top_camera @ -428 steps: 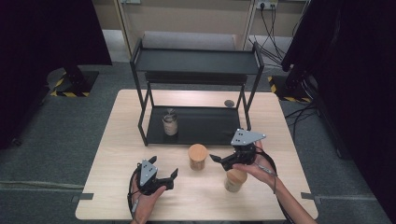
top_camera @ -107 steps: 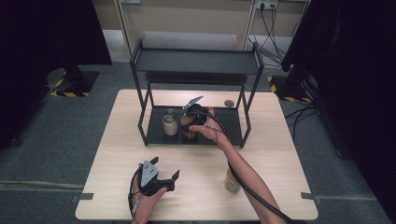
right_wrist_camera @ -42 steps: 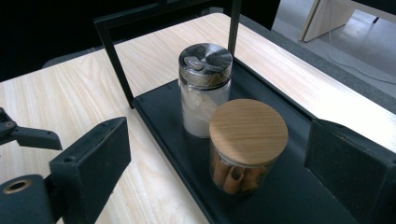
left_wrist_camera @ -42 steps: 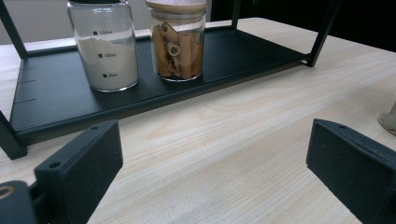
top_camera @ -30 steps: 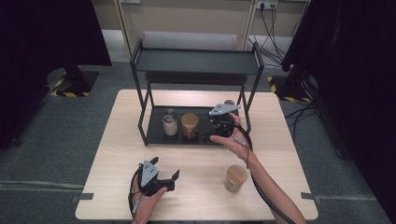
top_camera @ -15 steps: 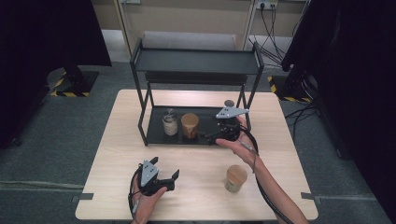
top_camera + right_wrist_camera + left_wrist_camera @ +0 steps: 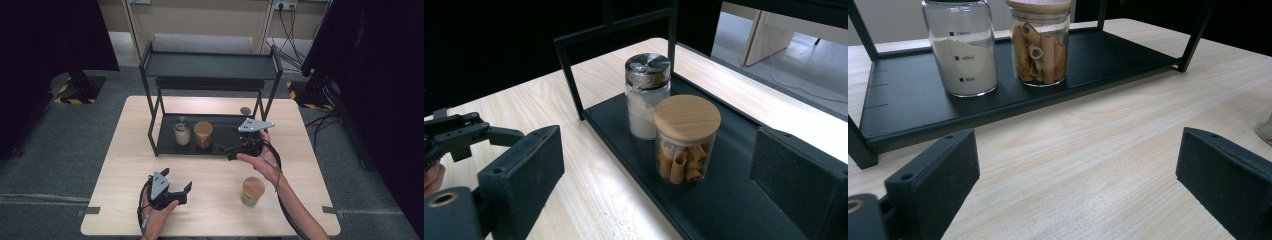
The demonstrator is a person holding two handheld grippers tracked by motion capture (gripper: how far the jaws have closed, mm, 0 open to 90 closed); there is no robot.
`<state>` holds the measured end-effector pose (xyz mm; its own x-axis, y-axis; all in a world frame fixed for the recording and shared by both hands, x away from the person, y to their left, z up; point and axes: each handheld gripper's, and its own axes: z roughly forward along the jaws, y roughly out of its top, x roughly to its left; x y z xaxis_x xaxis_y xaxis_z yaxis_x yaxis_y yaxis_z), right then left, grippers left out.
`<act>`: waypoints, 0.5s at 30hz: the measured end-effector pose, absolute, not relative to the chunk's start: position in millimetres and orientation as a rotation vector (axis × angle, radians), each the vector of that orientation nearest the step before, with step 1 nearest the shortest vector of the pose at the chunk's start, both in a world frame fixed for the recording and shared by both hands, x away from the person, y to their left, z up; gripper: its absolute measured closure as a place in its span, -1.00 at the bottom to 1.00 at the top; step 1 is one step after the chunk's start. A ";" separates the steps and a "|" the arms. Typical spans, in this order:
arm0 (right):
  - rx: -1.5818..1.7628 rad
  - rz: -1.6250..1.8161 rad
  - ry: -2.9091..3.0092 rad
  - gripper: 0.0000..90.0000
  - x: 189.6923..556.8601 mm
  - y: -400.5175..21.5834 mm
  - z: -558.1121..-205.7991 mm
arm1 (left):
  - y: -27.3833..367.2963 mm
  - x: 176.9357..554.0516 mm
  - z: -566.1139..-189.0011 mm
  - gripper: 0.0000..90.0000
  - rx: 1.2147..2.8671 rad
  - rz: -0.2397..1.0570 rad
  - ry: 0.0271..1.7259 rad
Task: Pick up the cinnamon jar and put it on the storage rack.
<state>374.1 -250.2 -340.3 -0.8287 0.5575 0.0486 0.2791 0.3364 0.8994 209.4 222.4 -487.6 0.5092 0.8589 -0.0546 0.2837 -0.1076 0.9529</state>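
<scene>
While the left claw (image 7: 176, 192) rests low, the right claw (image 7: 231, 151) hovers open, seemingly level.

A clear glass jar with a round wooden lid (image 7: 686, 137), filled with tube pasta, stands upright on the lower tray of the black metal rack (image 7: 724, 210), just beside a white-powder jar with a metal lid (image 7: 646, 95).

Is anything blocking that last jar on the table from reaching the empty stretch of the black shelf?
Nothing visible lies between the jar and the bare right part of the shelf. The right gripper, open and empty, hovers at that edge.
</scene>
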 end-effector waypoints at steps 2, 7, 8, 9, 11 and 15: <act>0.747 1.489 2.333 -0.83 370.5 -252.0 -341.1 | 222.3 209.4 -487.5 -0.93 1.656 0.655 0.987; 0.745 1.504 2.324 -0.83 364.5 -257.3 -344.3 | 222.3 209.3 -487.5 -0.93 1.656 0.656 0.987; 0.746 1.507 2.321 -0.83 363.5 -258.4 -345.0 | 222.2 209.3 -487.4 -0.93 1.657 0.656 0.987; 0.748 1.510 2.318 -0.83 362.4 -259.5 -345.6 | 222.1 209.2 -487.5 -0.93 1.657 0.657 0.987; 0.751 1.514 2.315 -0.83 361.0 -261.9 -346.8 | 222.1 209.1 -487.6 -0.93 1.656 0.658 0.986; 0.762 1.530 2.301 -0.83 357.8 -268.5 -349.2 | 222.2 209.1 -487.6 -0.93 1.656 0.657 0.987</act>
